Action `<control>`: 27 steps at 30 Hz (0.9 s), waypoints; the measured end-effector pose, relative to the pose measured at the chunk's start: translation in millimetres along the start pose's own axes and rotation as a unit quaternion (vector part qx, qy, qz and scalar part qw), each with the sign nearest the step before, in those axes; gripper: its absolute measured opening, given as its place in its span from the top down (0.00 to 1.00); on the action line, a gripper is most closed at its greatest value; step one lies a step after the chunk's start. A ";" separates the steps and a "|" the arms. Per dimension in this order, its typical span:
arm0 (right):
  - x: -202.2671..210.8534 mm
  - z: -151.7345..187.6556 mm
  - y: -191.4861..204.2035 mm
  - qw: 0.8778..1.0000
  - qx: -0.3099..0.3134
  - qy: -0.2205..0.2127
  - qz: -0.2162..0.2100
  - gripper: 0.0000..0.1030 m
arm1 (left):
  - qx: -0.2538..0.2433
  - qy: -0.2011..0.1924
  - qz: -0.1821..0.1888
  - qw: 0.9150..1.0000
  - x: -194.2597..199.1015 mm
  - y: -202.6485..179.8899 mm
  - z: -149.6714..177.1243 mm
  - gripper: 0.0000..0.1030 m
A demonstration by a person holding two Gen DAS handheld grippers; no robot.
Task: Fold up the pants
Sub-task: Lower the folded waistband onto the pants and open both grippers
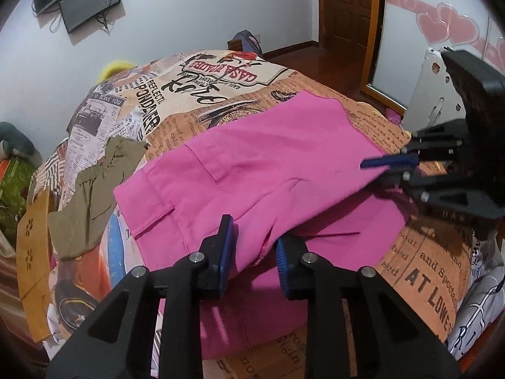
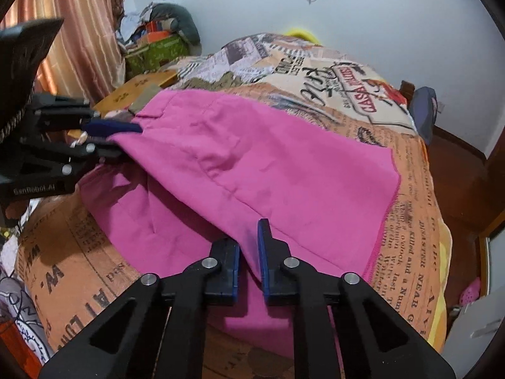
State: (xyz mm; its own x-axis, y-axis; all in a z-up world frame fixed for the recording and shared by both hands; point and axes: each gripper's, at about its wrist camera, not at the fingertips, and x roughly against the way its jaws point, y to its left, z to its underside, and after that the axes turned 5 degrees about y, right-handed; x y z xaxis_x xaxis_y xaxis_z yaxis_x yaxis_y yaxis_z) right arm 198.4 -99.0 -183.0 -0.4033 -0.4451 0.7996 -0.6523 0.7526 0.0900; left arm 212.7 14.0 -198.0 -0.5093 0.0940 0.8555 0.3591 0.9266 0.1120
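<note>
Pink pants (image 1: 252, 164) (image 2: 268, 164) lie on a bed, with their upper layer raised along the near edge over the lower layer. In the left wrist view my left gripper (image 1: 254, 249) has a raised fold of that near edge between its blue pads, close to the waistband, and is shut on it. The right wrist view shows it from the side (image 2: 116, 140), one finger above the cloth and one below. My right gripper (image 2: 249, 249) is shut on the same edge farther along the leg. It also appears at the right of the left wrist view (image 1: 378, 170).
The bed has a newspaper-print cover (image 1: 426, 268) (image 2: 410, 189). An olive garment (image 1: 91, 195) and an orange-yellow cloth (image 1: 31, 252) lie left of the pants. Boxes and clutter (image 2: 151, 47) stand by the curtain. A screen (image 1: 88, 3) hangs on the wall beside a wooden door (image 1: 347, 6).
</note>
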 end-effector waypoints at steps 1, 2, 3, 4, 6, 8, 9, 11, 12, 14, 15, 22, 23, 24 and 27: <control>4.1 0.2 0.3 1.000 0.003 -0.005 0.002 0.92 | -0.001 0.000 0.001 1.000 1.0 -1.8 2.0 0.79; 8.7 0.5 1.5 1.000 0.007 -0.011 0.006 0.93 | -0.004 0.000 0.001 1.000 2.3 -4.1 4.5 0.82; 10.9 0.2 1.7 1.000 0.010 -0.014 0.007 0.93 | -0.006 -0.001 -0.001 1.000 3.6 -5.5 6.0 0.83; 14.4 0.0 2.6 1.000 0.013 -0.018 0.008 0.93 | -0.007 -0.004 -0.006 1.000 5.3 -7.3 7.7 0.83; 19.5 0.5 4.7 1.000 0.017 -0.020 0.007 0.93 | -0.007 -0.010 -0.007 1.000 10.0 -10.5 11.5 0.86; 21.0 1.3 5.4 1.000 0.022 -0.018 0.008 0.93 | -0.007 -0.012 -0.006 1.000 14.3 -12.9 14.1 0.87; 21.9 2.3 6.0 1.000 0.024 -0.017 0.008 0.93 | -0.007 -0.013 -0.004 1.000 16.5 -14.2 15.9 0.87; 23.6 5.4 7.8 0.999 0.028 -0.014 0.008 0.93 | -0.004 -0.012 0.000 1.000 18.8 -15.0 18.5 0.87; 24.3 6.9 8.8 0.999 0.030 -0.012 0.009 0.93 | -0.004 -0.011 0.002 1.000 19.3 -16.0 20.4 0.87; 24.3 10.6 10.3 0.999 0.034 -0.007 0.010 0.93 | -0.007 -0.009 0.001 1.000 18.5 -18.7 23.9 0.87; 23.9 13.0 11.2 0.999 0.035 -0.003 0.010 0.93 | -0.008 -0.006 0.001 1.000 18.0 -20.6 26.1 0.87; 19.0 22.1 10.8 1.000 0.023 0.019 0.006 0.90 | 0.002 0.006 0.004 1.000 15.5 -26.1 37.5 0.86; 19.4 22.4 9.8 0.999 0.020 0.025 0.011 0.85 | 0.007 0.008 0.004 1.000 16.7 -26.0 38.9 0.86; 20.9 22.7 8.3 0.999 0.017 0.031 0.013 0.81 | 0.013 0.009 0.006 1.000 19.7 -25.3 40.4 0.86; 33.3 24.5 1.8 1.000 0.002 0.029 0.010 0.71 | 0.030 0.010 0.021 0.999 29.7 -21.5 45.5 0.79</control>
State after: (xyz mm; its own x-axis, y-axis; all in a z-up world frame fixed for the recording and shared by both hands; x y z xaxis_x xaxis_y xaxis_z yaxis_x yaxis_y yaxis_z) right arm 168.0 -124.3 -170.8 -0.3777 -0.4005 0.8348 -0.6476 0.7587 0.0710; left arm 154.2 13.4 -198.0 -0.4789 0.1261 0.8688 0.3315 0.9423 0.0459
